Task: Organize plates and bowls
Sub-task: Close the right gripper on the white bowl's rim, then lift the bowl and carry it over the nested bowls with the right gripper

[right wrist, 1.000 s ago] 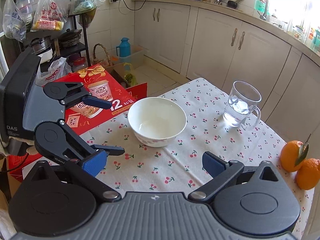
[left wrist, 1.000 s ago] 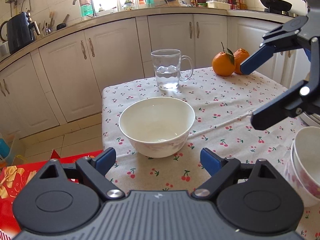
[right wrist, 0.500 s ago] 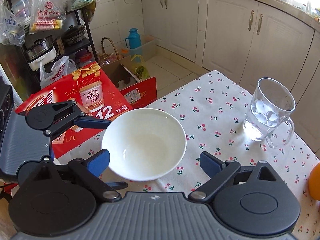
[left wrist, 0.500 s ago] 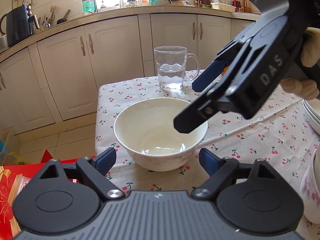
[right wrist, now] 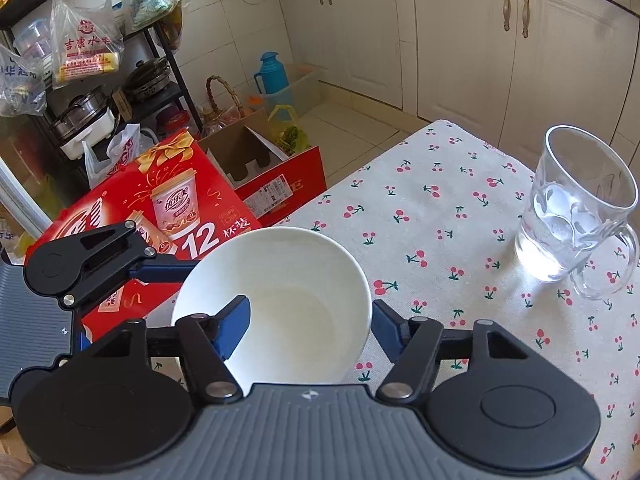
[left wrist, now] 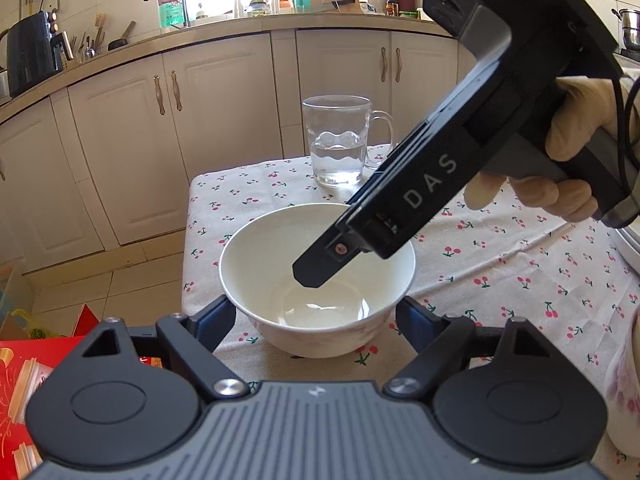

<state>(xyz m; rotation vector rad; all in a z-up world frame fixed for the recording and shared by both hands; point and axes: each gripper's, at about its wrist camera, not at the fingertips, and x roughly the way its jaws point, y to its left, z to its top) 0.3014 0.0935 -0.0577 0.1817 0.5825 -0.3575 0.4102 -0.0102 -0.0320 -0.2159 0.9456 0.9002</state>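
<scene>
**Bowl pickup: both claws closing on the same bowl, no grip confirmed**

- Far left, off the table: red printed carton (right wrist: 160, 208) on the floor. Not part of the job.
- Left gripper (left wrist: 314, 320): jaws closing, straddling the plain white ceramic bowl (left wrist: 316, 280) low on its outer wall. The pads sit just beside the wall on both sides. I see no firm press, so I read it as released.
- The bowl stands upright and empty on the cherry-print tablecloth (left wrist: 500, 272), near the table's left edge, between both claws.
- Right gripper (right wrist: 312, 316): held in a light-gloved hand (left wrist: 576, 120), it comes in steeply from the upper right. Its jaws are closing. One finger is inside the bowl and the other is outside the right-hand rim, so the wall is between them. The inner pad stands clear of the wall, so it is not clenched yet.
- Clear glass mug (left wrist: 340, 140): part full of water, behind the bowl and well apart from it.
- Right edge: white crockery with a pink flower print (left wrist: 624, 380), only partly in view. My guess is it's the stack this bowl goes onto.

Step in hand, as I judge it: acquiring the loose bowl so it can be nested with the others.

What the next move needs:
- Let one claw own the grasp. The right one's rim pinch looks like the intended hold.
- The left claw should only steady the bowl, then back off.
- Confirm both pads are seated on the wall before lifting. A glazed rim can slip or tip.
- Lift straight up and carry to the right, passing in front of the mug.
</scene>
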